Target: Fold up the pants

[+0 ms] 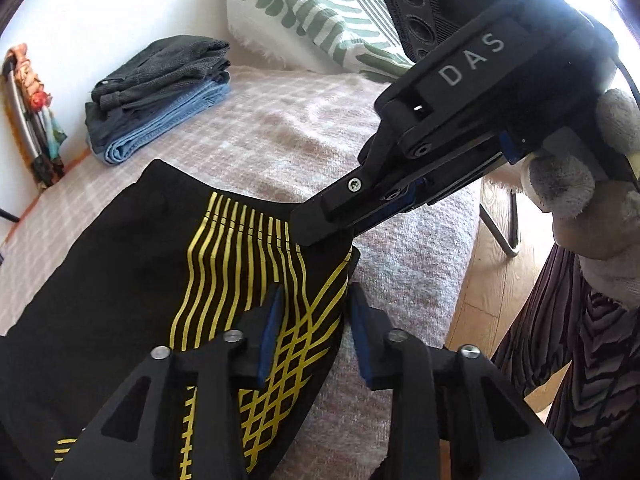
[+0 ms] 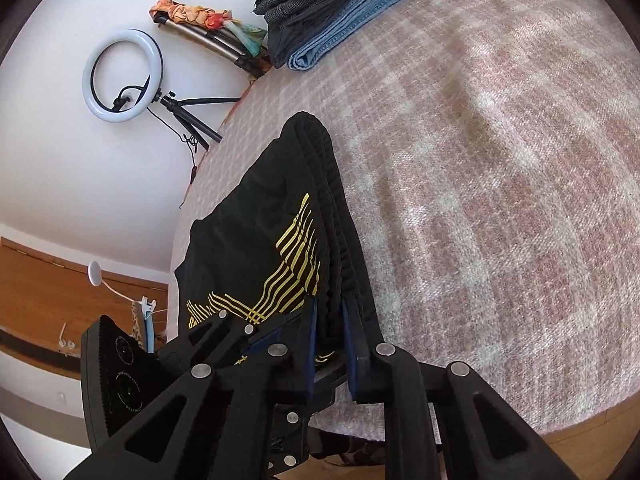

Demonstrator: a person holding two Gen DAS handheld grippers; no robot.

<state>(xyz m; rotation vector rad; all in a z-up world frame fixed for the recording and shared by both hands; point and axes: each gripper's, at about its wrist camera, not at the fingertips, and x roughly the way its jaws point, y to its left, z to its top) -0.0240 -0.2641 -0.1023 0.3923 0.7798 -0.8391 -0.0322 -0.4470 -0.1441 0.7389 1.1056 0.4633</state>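
Observation:
Black pants (image 1: pixel 120 260) with yellow line print lie partly folded on the pink checked blanket (image 1: pixel 280 132). In the left wrist view my left gripper (image 1: pixel 314 320) has its blue pads on either side of the printed edge and is shut on that cloth. My right gripper (image 1: pixel 320 236) comes in from the upper right, held by a hand in a grey fuzzy glove (image 1: pixel 568 188), and pinches the same edge a little farther on. In the right wrist view the right gripper (image 2: pixel 329 320) is shut on the bunched waistband of the pants (image 2: pixel 256 220). The left gripper's body (image 2: pixel 120 364) shows at lower left.
A stack of folded clothes (image 1: pixel 160 92) (image 2: pixel 340 8), grey over blue denim, sits at the far end by the wall. A green-striped pillow (image 1: pixel 312 12) leans behind. The bed's edge drops to wooden floor (image 1: pixel 492 280) on the right. A ring light (image 2: pixel 122 76) stands by the wall.

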